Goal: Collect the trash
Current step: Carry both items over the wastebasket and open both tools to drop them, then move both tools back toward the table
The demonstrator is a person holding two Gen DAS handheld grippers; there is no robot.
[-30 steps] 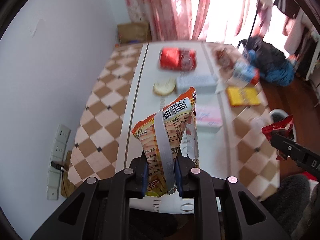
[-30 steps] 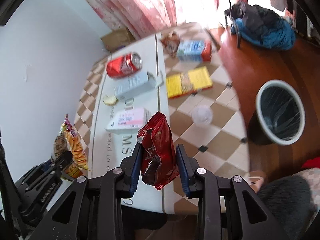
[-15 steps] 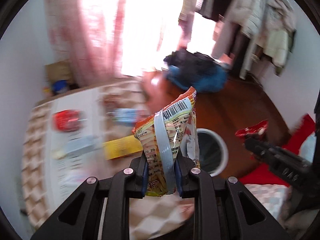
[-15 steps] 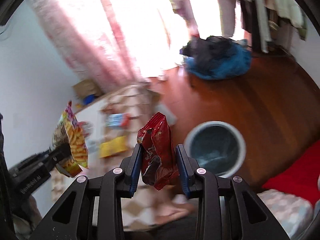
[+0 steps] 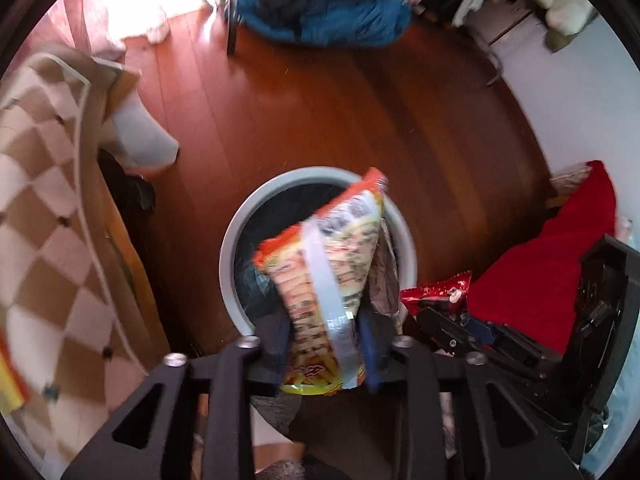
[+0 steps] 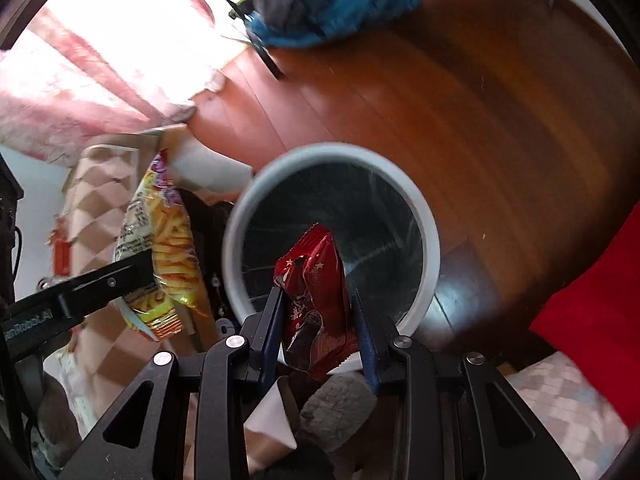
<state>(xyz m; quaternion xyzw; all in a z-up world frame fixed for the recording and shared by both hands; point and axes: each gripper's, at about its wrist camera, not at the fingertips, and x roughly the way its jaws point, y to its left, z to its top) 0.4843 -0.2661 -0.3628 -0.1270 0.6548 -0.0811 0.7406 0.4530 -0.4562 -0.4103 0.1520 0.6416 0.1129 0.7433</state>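
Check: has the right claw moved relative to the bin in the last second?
Yes. The right claw, shut on the red wrapper, has swung from over the table to above the bin.

Home bedroom/living space indicated: polished red-brown wooden floor [image 5: 340,112], pink-white curtain [image 6: 100,60], blue-grey clothes heap [image 5: 324,8], red blanket [image 5: 552,256], round grey-rimmed waste bin [image 6: 424,216], checkered cloth on bench [image 5: 36,216].

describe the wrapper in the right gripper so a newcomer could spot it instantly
Start at the round grey-rimmed trash bin on the wooden floor. In front of its opening, the right gripper pinches a crinkled red wrapper. Unlike the yellow-orange chip bag alongside, it is dark red with small stars.
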